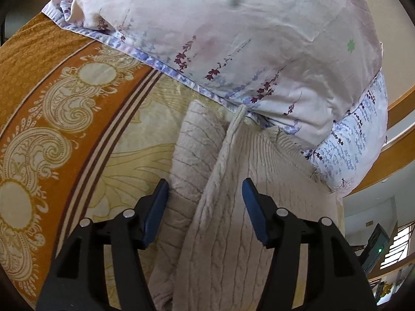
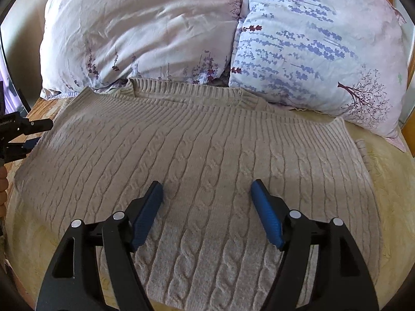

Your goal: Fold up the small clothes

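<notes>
A beige cable-knit sweater (image 2: 207, 150) lies flat on the bed with its ribbed neck toward the pillows. In the left wrist view the sweater (image 1: 220, 194) shows its left side, with a raised fold of knit running up between the fingers. My left gripper (image 1: 205, 189) is open, its blue pads either side of that fold, not closed on it. It also shows in the right wrist view (image 2: 31, 134) at the sweater's left edge. My right gripper (image 2: 207, 189) is open and empty, hovering over the sweater's middle.
Two floral pillows, pink (image 2: 140, 31) and light blue (image 2: 311, 46), lie just beyond the sweater's neck. An orange and cream patterned blanket (image 1: 52, 119) covers the bed. A wooden bed frame (image 1: 399, 108) runs on the right.
</notes>
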`<state>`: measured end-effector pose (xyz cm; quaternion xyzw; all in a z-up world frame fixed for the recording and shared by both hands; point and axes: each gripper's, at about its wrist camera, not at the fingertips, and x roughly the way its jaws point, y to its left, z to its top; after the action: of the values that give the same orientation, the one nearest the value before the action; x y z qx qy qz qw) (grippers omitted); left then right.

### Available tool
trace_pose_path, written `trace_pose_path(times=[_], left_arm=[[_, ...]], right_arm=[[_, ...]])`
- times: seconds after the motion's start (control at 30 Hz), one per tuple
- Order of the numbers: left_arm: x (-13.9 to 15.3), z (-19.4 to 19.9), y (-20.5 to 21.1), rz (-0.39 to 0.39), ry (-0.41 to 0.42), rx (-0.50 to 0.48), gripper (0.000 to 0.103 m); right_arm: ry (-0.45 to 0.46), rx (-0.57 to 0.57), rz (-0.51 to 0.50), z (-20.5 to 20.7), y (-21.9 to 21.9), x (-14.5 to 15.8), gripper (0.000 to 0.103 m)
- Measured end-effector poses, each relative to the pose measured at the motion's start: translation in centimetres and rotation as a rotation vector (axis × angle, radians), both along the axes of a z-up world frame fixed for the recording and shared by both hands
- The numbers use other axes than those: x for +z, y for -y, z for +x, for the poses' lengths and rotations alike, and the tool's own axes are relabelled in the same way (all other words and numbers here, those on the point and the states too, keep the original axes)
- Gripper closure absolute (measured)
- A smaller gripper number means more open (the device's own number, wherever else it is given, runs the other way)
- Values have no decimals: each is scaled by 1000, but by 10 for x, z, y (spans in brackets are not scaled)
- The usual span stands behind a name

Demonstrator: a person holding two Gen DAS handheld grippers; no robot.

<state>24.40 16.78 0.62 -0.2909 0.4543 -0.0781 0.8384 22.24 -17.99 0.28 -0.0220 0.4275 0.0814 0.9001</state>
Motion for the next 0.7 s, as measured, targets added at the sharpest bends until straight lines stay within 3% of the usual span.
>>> trace_pose_path(times=[0.47, 0.63, 0.7], left_arm=[[-8, 5, 9, -95, 2, 6, 57], [-13, 6, 7, -156, -10, 16, 78], [-11, 4, 5, -200, 0, 26, 81]], right_arm=[[8, 16, -2, 2, -1, -3, 28], [12, 21, -2, 2, -1, -3, 27], [9, 22, 6, 3, 0, -3, 27]])
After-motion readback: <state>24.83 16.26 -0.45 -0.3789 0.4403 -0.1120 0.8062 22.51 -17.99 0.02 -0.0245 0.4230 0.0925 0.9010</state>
